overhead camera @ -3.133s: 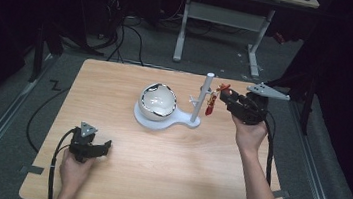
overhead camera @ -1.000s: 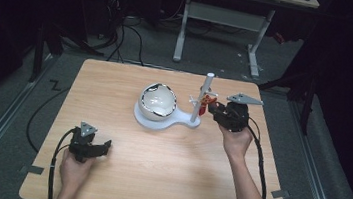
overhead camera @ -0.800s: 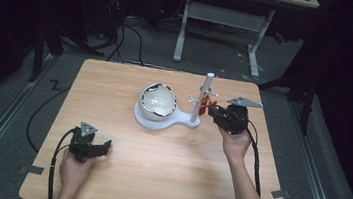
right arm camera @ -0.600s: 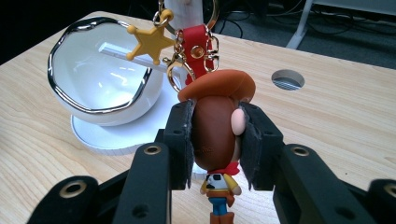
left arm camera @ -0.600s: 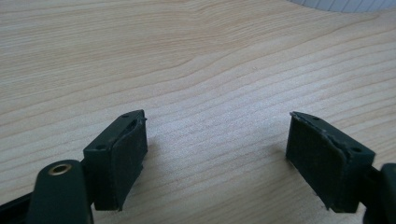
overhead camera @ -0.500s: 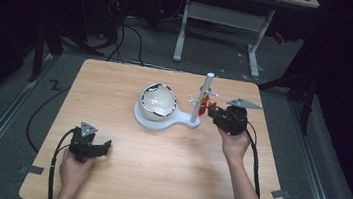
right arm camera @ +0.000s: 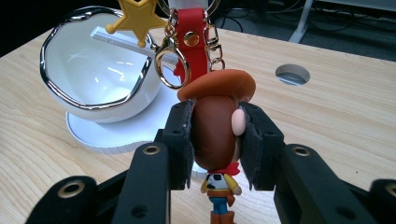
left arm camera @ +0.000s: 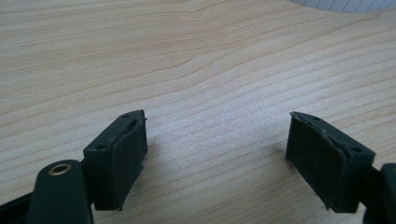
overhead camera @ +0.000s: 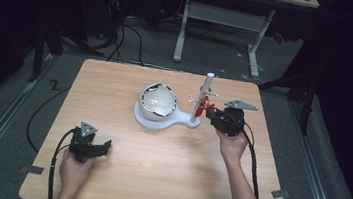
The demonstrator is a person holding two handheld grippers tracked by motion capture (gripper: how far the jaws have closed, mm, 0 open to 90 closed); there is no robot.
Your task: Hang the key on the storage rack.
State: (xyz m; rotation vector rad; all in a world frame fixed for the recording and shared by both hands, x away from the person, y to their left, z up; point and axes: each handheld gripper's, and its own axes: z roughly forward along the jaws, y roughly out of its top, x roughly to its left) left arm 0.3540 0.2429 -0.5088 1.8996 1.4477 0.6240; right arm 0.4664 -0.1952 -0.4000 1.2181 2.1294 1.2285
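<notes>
The keychain figure (right arm camera: 215, 140) sits between the right tool's (right arm camera: 215, 147) pads, the bowl stand (right arm camera: 100, 79) beyond to its left, on the worktop (right arm camera: 336, 107).

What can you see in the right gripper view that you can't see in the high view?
The right gripper view brings out the cowboy keychain figure up close: his brown hat, a gold star charm, a red strap, and the right gripper squeezing his head. The high view takes in the left gripper, open and resting on the table, plus both forearms and the floor around. Both show the white bowl with its shiny rim on its white stand.
</notes>
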